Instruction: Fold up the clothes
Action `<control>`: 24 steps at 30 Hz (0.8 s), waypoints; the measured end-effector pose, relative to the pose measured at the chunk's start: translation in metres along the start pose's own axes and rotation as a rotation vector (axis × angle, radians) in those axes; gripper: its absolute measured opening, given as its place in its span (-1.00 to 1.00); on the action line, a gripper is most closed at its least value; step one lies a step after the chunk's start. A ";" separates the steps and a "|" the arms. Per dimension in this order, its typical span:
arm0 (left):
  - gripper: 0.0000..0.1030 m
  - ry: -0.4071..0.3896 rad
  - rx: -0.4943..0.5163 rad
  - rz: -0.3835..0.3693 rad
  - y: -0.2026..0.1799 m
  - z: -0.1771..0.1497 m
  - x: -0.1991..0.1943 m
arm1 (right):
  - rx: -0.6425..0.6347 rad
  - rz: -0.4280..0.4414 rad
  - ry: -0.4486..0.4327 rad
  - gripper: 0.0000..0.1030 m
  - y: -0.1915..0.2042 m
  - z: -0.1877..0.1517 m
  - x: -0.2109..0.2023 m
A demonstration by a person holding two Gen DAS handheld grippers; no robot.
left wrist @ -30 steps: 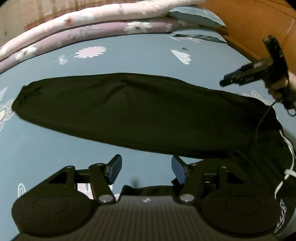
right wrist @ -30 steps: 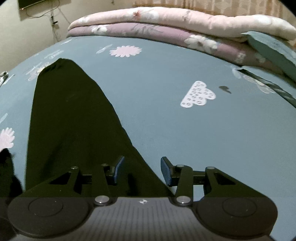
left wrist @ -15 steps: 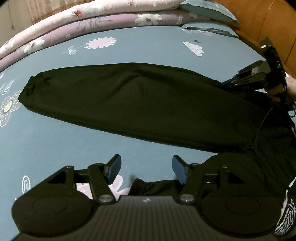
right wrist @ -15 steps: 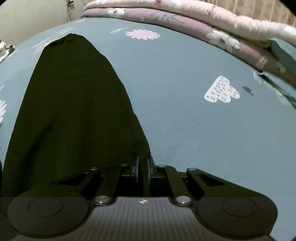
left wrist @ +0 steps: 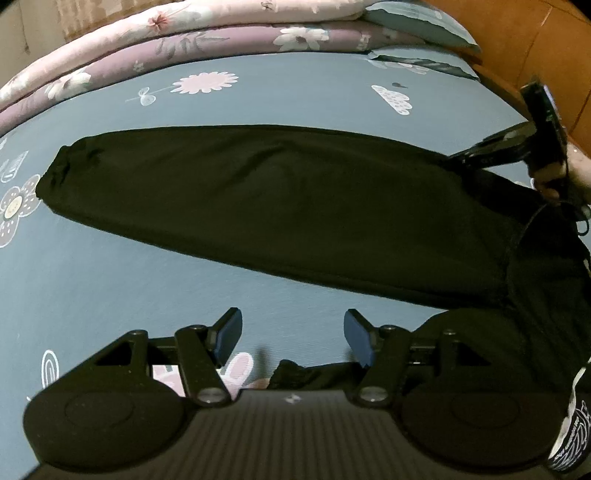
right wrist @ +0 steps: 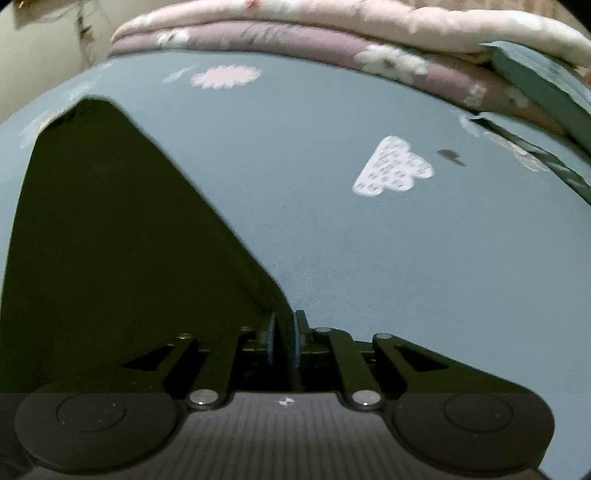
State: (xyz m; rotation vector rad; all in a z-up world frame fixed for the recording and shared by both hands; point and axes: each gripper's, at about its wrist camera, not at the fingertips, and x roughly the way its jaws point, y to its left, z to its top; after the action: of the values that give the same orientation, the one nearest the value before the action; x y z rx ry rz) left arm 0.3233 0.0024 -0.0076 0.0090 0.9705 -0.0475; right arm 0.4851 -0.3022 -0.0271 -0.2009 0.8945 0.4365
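The black trousers (left wrist: 280, 206) lie across the bed (left wrist: 110, 295), the right gripper (right wrist: 283, 341) pinching their edge, the left gripper (left wrist: 291, 338) wide and empty, so that thin hold may slip once lifted.

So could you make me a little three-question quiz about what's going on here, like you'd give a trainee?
1. True or false: the left hand-held gripper grips cloth.
2. The right hand-held gripper pinches the edge of what?
3. The folded quilts lie: A) under the garment, B) at the bed's far edge, C) on the floor.

Key: 1 false, its jaws stand open over the blue bedsheet. 2 the black trousers. 3 B.
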 end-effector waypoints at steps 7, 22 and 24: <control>0.24 0.001 -0.002 -0.019 0.004 0.003 0.008 | -0.066 -0.065 -0.033 -0.35 -0.009 -0.017 -0.067; 0.25 0.015 0.045 -0.037 -0.008 0.011 0.016 | 0.083 -0.065 0.101 -0.75 -0.066 -0.094 -0.055; 0.25 0.019 0.047 -0.029 -0.009 0.011 0.017 | 0.076 -0.089 0.097 -0.92 -0.063 -0.093 -0.055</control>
State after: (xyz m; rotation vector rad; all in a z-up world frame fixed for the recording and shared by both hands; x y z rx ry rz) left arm 0.3414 -0.0080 -0.0151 0.0383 0.9885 -0.0968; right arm 0.4176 -0.4058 -0.0415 -0.1926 0.9918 0.3115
